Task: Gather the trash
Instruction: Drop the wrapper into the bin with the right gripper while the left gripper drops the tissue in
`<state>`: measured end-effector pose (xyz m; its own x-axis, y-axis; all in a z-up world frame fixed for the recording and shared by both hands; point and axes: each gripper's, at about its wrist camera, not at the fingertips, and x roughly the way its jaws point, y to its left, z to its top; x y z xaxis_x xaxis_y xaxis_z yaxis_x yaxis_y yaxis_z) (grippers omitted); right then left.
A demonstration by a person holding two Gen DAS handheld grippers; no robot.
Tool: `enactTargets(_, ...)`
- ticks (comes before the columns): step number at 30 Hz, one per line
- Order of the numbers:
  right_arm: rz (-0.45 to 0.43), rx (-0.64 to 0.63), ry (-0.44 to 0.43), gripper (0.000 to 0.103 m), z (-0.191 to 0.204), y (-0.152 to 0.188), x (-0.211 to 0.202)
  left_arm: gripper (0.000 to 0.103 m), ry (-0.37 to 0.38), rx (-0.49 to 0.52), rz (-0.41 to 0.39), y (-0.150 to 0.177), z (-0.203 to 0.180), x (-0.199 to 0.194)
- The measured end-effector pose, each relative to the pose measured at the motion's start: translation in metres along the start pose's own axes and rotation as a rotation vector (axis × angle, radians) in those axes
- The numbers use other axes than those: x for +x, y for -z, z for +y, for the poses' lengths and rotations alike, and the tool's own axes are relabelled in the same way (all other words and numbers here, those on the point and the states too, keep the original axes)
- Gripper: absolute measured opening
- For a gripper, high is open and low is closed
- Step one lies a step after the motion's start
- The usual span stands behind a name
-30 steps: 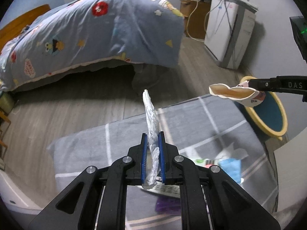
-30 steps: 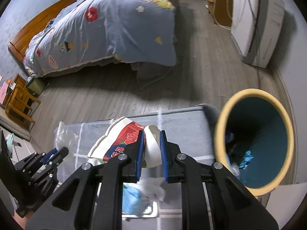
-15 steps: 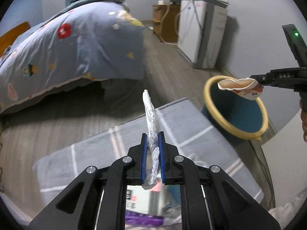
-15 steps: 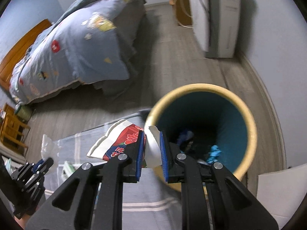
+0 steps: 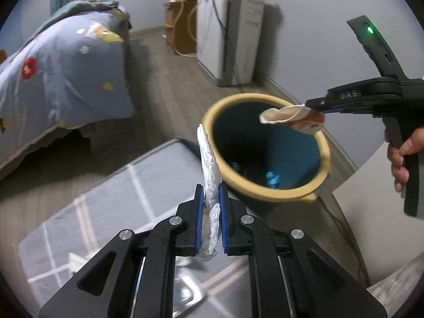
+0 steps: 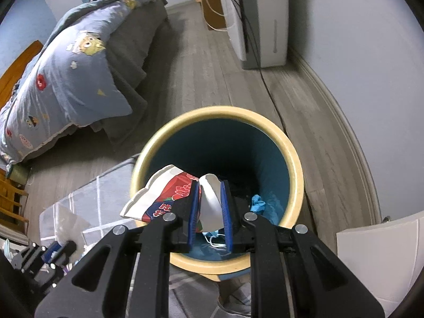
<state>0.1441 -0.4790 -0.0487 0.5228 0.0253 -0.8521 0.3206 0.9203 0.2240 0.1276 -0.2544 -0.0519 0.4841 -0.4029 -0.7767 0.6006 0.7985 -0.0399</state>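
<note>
Hanging over the mouth of the yellow-rimmed teal bin [image 6: 294,175]: a crushed paper cup [image 6: 169,193] with red print, pinched in the right claw [image 6: 210,206]. Beside the bin's near rim, a crumpled white wrapper [image 5: 209,164], upright, clamped in the left claw [image 5: 211,217]. Below, a grey checked mat [image 5: 119,201]; farther off, a bed [image 6: 66,61] and a white appliance [image 5: 230,34].

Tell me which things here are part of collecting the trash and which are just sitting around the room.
Part of the job:
- crumpled white wrapper, pinched in the left tool
- crushed paper cup, pinched in the right tool over the bin
- yellow-rimmed bin, already holding scraps

Just lying about:
- bed with the cartoon quilt
- white appliance by the wall
- grey checked mat
</note>
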Motion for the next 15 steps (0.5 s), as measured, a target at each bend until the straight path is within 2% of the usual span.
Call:
enactTargets(8, 0.037, 0.056, 0.031, 0.016, -0.027, 0.001, 0.015, 0.012, 0.03, 0.091, 0.075, -0.017, -0.045, 0.041)
enactTargets(13, 0.051, 0.087, 0.037, 0.016, -0.038, 0.001, 0.024, 0.013, 0.022, 0.114, 0.065, -0.039, -0.057, 0.057)
enactTargets(15, 0.042, 0.092, 0.04, 0.016, -0.04, 0.0, 0.025, 0.017, 0.015, 0.119, 0.05, -0.047, -0.059, 0.061)
